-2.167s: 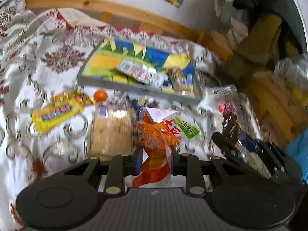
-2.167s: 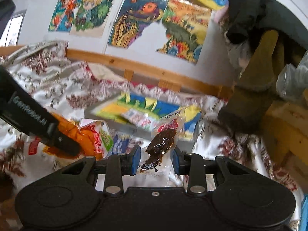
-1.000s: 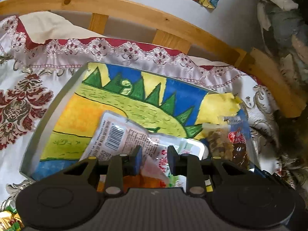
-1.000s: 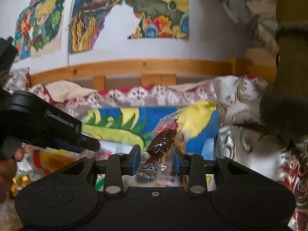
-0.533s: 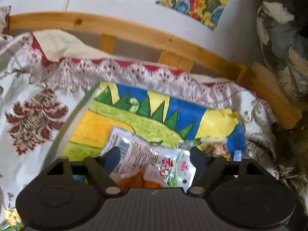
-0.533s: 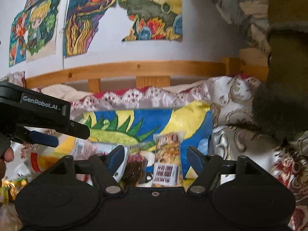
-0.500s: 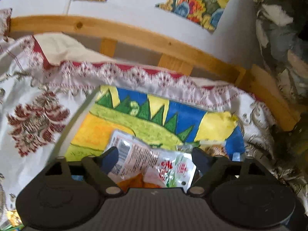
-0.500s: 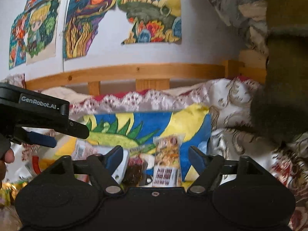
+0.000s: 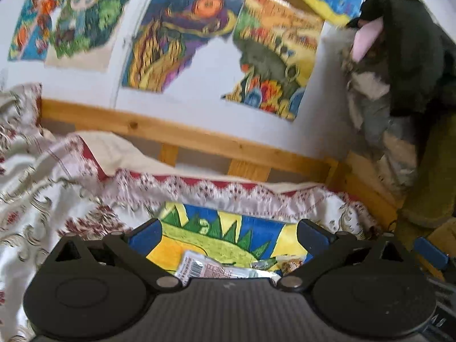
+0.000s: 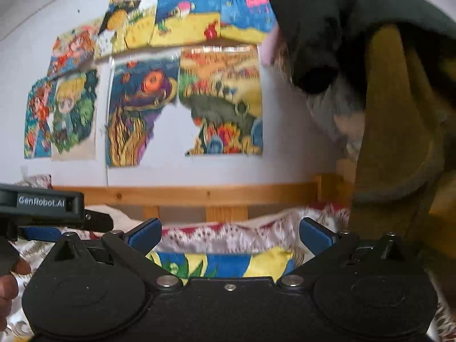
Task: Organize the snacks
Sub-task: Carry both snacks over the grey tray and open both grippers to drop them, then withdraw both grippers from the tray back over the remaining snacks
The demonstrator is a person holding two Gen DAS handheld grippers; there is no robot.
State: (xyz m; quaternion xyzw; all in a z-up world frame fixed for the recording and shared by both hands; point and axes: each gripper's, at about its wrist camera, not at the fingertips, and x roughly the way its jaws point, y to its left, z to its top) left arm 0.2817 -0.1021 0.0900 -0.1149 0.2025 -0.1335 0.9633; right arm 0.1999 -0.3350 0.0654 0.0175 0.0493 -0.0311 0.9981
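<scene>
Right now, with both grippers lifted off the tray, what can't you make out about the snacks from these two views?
- Left wrist view: the snack packets on the tray are cut off by the gripper body, so their count is unknown.
- Right wrist view: only a strip of the tray shows; no snacks visible.
- Both views are motion-blurred, so packet print is unreadable.
- Snacks off the tray: out of frame.

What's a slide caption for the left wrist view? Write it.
Left gripper opening, empty, above snack packets in the dinosaur-print tray.

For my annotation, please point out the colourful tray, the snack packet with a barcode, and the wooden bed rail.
colourful tray point(image 9: 256, 229), left wrist view, blue painted floor.
snack packet with a barcode point(image 9: 205, 268), left wrist view, white printed face.
wooden bed rail point(image 10: 199, 195), right wrist view, horizontal bar.
</scene>
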